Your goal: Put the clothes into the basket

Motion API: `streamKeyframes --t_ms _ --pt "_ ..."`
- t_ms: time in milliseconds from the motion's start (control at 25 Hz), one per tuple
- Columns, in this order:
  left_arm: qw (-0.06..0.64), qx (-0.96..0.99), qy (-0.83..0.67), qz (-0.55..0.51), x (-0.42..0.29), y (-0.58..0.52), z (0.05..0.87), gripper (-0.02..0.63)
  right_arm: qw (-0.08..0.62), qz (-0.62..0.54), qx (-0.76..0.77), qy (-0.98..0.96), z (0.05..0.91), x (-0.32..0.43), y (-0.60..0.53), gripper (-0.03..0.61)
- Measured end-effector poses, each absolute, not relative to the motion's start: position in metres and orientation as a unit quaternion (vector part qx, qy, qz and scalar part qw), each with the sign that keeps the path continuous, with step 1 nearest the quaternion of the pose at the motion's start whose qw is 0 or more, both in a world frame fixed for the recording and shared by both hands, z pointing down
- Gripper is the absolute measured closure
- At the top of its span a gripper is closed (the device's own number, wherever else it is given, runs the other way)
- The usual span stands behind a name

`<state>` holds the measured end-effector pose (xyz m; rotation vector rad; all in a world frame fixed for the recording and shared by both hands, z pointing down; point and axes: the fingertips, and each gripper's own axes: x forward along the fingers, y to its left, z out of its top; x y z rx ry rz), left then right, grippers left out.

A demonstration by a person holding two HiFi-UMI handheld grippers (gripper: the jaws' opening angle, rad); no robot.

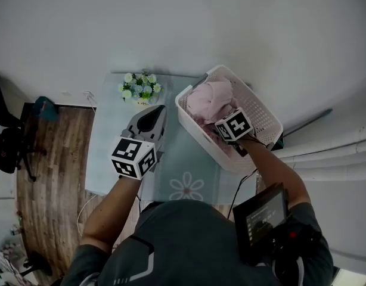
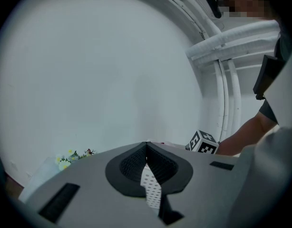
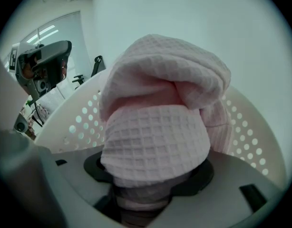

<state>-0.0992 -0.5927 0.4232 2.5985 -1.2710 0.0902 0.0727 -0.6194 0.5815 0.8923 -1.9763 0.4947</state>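
A white perforated basket (image 1: pixel 267 117) stands on the right end of the table, with pink waffle-weave cloth (image 1: pixel 210 100) heaped inside. My right gripper (image 1: pixel 223 117) reaches into it, marker cube on top. In the right gripper view a thick bunch of the pink cloth (image 3: pixel 158 127) narrows down into the right gripper (image 3: pixel 145 196), pinched between the jaws, with the basket wall (image 3: pixel 72 125) around it. My left gripper (image 1: pixel 152 117) hovers over the table left of the basket. In the left gripper view the left gripper (image 2: pixel 146 148) has its tips together, holding nothing.
A small pot of white and yellow flowers (image 1: pixel 140 88) stands at the table's far edge, just beyond the left gripper. The pale glass table (image 1: pixel 108 154) has a flower print near its front. Wooden floor and a dark chair (image 1: pixel 7 151) lie to the left.
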Motion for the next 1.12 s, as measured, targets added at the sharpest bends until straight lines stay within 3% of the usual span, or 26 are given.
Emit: streamKeyframes --t_ms 480,1120 --pt "0.160 0.883 -0.438 0.057 -0.105 -0.607 0.458 0.606 0.498 0.251 0.320 -0.766 0.655 0.062 -0.607 0.270" --pt "0.180 0.881 -0.434 0.059 -0.107 -0.606 0.473 0.606 0.512 0.307 0.299 -0.744 0.692 0.062 -0.607 0.267"
